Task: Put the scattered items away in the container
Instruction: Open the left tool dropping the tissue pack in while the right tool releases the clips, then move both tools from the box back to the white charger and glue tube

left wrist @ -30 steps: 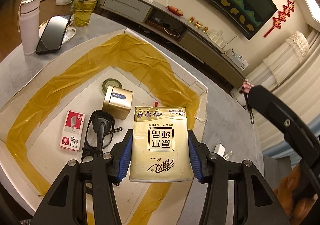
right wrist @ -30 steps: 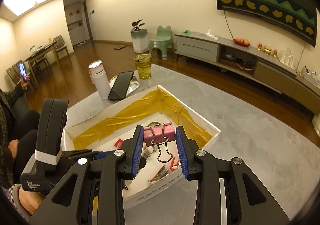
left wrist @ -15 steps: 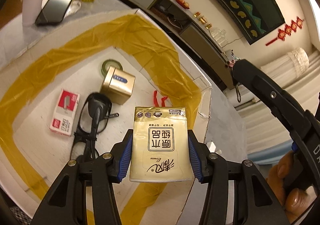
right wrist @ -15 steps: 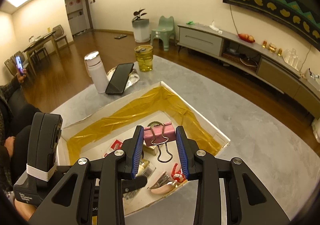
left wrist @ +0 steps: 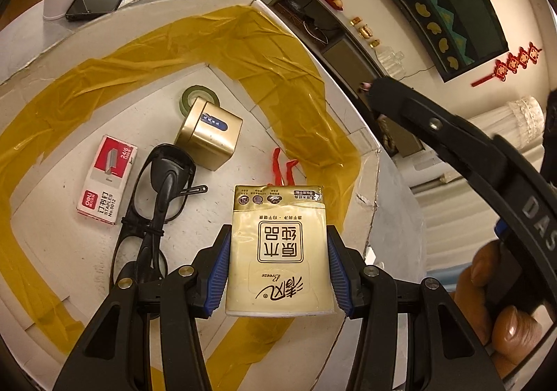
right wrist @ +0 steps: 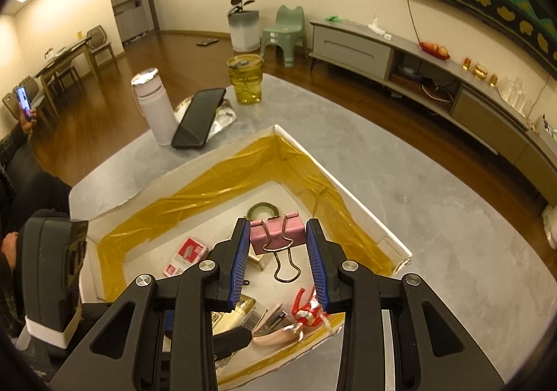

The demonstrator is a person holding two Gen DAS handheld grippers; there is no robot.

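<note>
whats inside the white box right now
On the white box floor: a green tape roll, gold tin, staples box, black glasses and a red item. The tissue pack in the left gripper hides the floor below it.

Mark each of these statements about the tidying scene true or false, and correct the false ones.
1. The left tongs grip a yellow tissue pack. True.
2. The right tongs are empty. False: they grip a pink binder clip.
3. The black glasses lie inside the white box. True.
4. The phone lies in the box. False: it leans beside the white bottle, outside the box.
5. The gold tin stands next to the staples box on the bare table. False: both lie inside the box.
</note>
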